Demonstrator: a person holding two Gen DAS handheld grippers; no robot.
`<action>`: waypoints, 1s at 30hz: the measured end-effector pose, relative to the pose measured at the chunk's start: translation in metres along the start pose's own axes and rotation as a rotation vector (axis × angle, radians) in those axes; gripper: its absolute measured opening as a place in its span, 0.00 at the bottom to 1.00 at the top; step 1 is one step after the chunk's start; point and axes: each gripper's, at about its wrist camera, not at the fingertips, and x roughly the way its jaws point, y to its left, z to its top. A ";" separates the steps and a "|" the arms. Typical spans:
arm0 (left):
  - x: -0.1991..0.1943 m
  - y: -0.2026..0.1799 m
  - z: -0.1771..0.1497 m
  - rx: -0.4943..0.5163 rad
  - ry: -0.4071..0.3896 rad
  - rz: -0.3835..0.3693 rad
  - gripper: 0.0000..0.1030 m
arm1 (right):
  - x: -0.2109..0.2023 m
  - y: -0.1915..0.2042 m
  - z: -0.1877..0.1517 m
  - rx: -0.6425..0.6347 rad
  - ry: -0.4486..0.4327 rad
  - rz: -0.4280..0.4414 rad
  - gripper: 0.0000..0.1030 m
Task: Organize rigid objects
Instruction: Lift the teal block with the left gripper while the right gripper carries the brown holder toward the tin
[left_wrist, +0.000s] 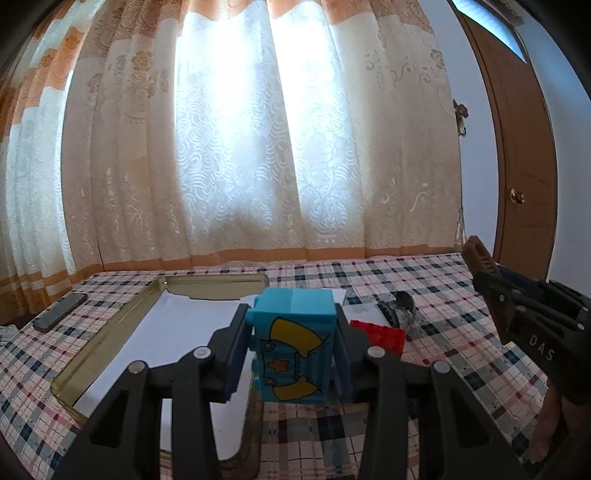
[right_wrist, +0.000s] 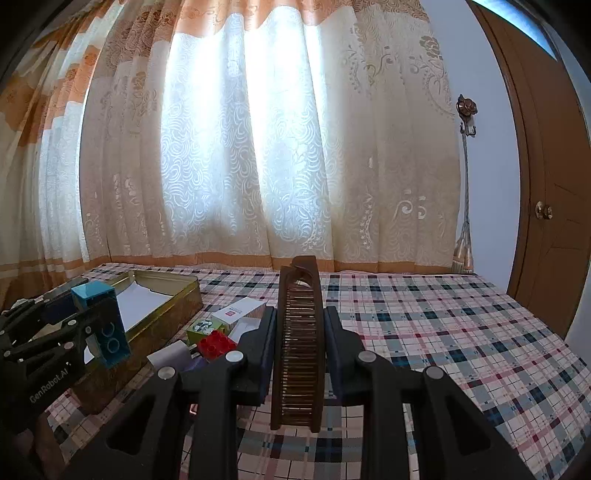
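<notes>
Tin (left_wrist: 110, 334), the largest thing, lay open on the checked cloth (right_wrist: 443, 332) at the left, a rigid tray lined with white paper. Next in size, the comb (right_wrist: 298, 350) was clamped on edge in the right gripper (right_wrist: 297, 354); it looked stiff, light and thin, best held across its spine as here. Smallest, the block (left_wrist: 293, 343) sat clamped in the left gripper (left_wrist: 291, 354), raised just beside the tin's near corner: hard, light plastic with flat sides that likely grip well.
</notes>
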 end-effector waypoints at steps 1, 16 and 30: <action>-0.001 0.000 0.000 0.002 -0.005 0.002 0.40 | 0.000 0.000 0.000 0.001 0.000 0.000 0.27; 0.001 0.018 -0.001 -0.018 0.005 0.021 0.40 | 0.004 0.030 -0.001 -0.029 0.004 0.063 0.27; 0.001 0.054 -0.004 -0.051 0.017 0.074 0.40 | 0.007 0.063 -0.001 -0.061 0.006 0.128 0.27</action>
